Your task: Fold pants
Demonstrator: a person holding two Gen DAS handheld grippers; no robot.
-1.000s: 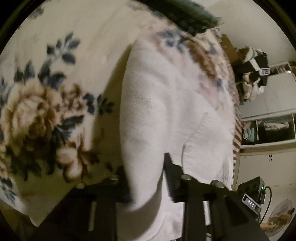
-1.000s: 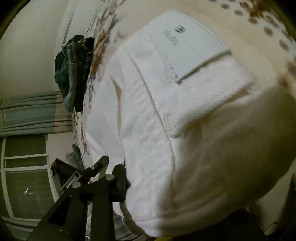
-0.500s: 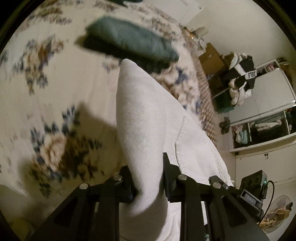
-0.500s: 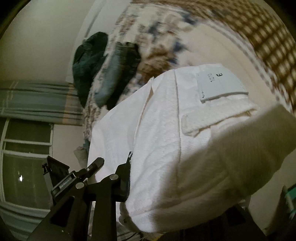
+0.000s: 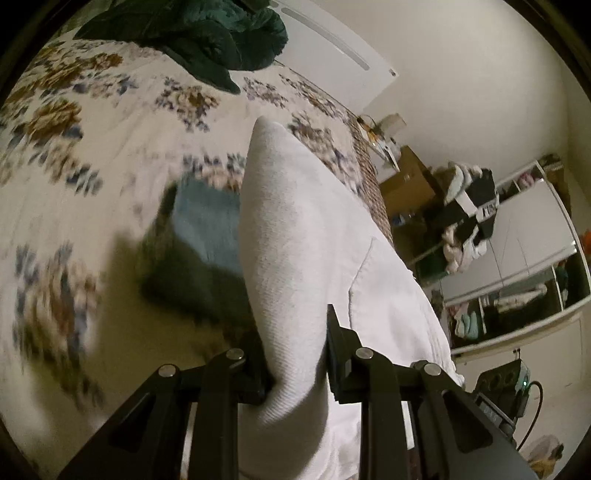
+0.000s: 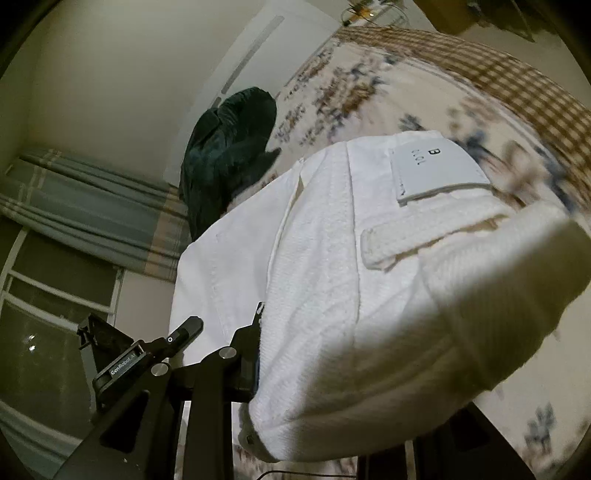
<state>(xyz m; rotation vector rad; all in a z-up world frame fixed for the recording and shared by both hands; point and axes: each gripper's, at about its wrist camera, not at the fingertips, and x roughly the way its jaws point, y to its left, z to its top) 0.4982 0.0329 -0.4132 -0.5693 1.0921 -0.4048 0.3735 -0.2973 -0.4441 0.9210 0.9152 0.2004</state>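
Note:
The white pants (image 5: 295, 236) are folded into a thick bundle and held up above the floral bed (image 5: 92, 122). My left gripper (image 5: 295, 354) is shut on one folded edge of the bundle. My right gripper (image 6: 332, 354) is shut on the waistband end of the pants (image 6: 332, 258), where a belt loop and a white label (image 6: 436, 170) show. The cloth hides the right gripper's right finger. A folded blue garment (image 5: 199, 229) lies on the bed under the bundle, in the left wrist view.
A dark green garment (image 5: 207, 33) lies in a heap at the far end of the bed; it also shows in the right wrist view (image 6: 229, 147). Shelves with clothes (image 5: 509, 280) and a cardboard box (image 5: 406, 184) stand beyond the bed. A curtain and window (image 6: 74, 229) are at the left.
Both grippers have lifted the folded pants and carried them across the bed toward the far end. The folded blue garment now lies under the bundle, and the green heap is closer.

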